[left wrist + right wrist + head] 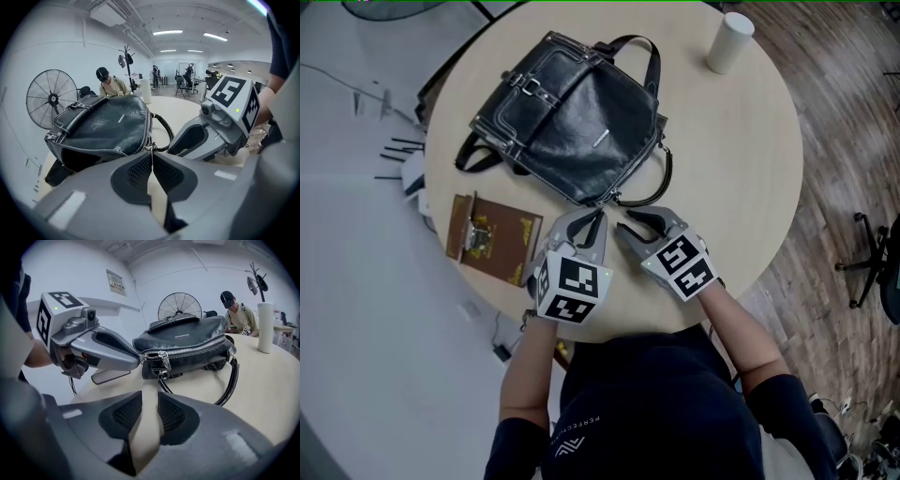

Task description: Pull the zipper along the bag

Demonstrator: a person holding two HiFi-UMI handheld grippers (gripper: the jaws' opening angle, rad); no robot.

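The black bag (572, 122) lies flat in the middle of the round counter (741, 169). Its zipper (187, 348) runs along the top edge and looks closed from end to end.

The main risk is that the bag drags across the counter instead of the zipper running. The right claw (150, 397) stands released with nothing between its jaws, so nothing braces the bag against a tug.

A second risk is slip. The left claw (151, 153) is clenched on what looks like a thin metal zipper pull (150, 146) at the bag's near corner, pinched at the very tips — a tug off the zipper's line could twist it free or jam the slider. The looped handle (666, 173) lies just beside that corner and might snag.

Both hands sit side by side at the counter's near edge with forearms reaching forward. Both claws angle downward and converge on that corner, the right one just short of the bag.
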